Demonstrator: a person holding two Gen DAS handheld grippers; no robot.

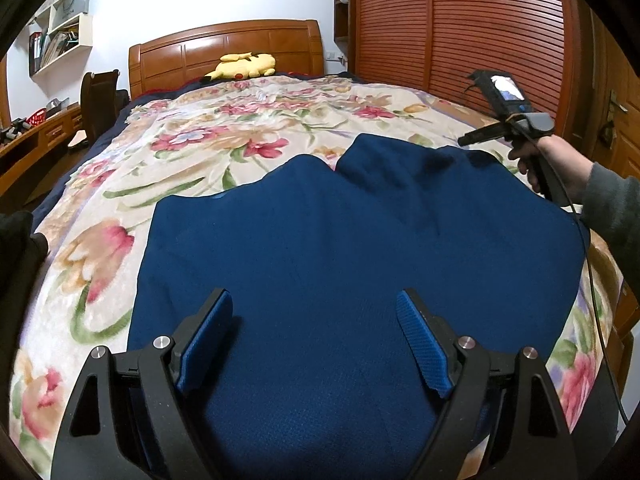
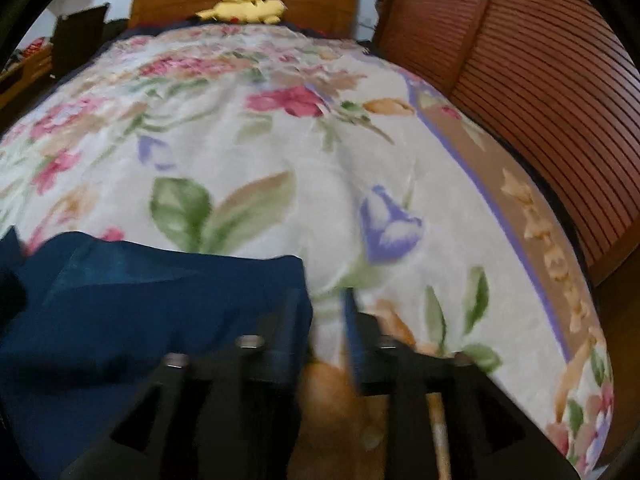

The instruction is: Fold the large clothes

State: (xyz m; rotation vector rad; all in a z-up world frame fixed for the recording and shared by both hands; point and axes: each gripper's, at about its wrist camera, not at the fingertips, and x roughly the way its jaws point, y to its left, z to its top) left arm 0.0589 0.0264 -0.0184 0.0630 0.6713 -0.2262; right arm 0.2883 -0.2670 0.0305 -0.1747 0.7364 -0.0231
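**Blue garment partly folded on the bed, both grippers free of it**

I have the large blue garment (image 1: 352,248) lying on the floral blanket (image 1: 120,216) of the bed, on the near half, well short of the headboard (image 1: 224,52) and the yellow plush toy (image 1: 244,66). From the left wrist view it reads as a broad, fairly flat slab with 2 rounded lobes at its far edge and a notch between them. I judge that as cloth already brought in toward the middle, so at least 1 fold looks done. The surface is mostly smooth, with some shallow creases on the right half.

My left hand-held gripper (image 1: 314,344) hangs over the near part of the garment with its jaws wide apart and nothing between the pads. My right hand-held gripper (image 2: 324,340) sits at the garment's right edge. Its jaws are partly apart, and in the blurred right wrist view only the blanket shows in the gap, with the blue cloth lying just beside the left finger. I see no cloth pinched there. In the left view the right hand (image 1: 560,168) is raised near the far right corner of the garment.

What is left, as I judge it: the piece is still wide and long, so it needs at least 1 more fold across to become a compact bundle, then a tidy of the edges. Neither gripper has a hold for that yet.
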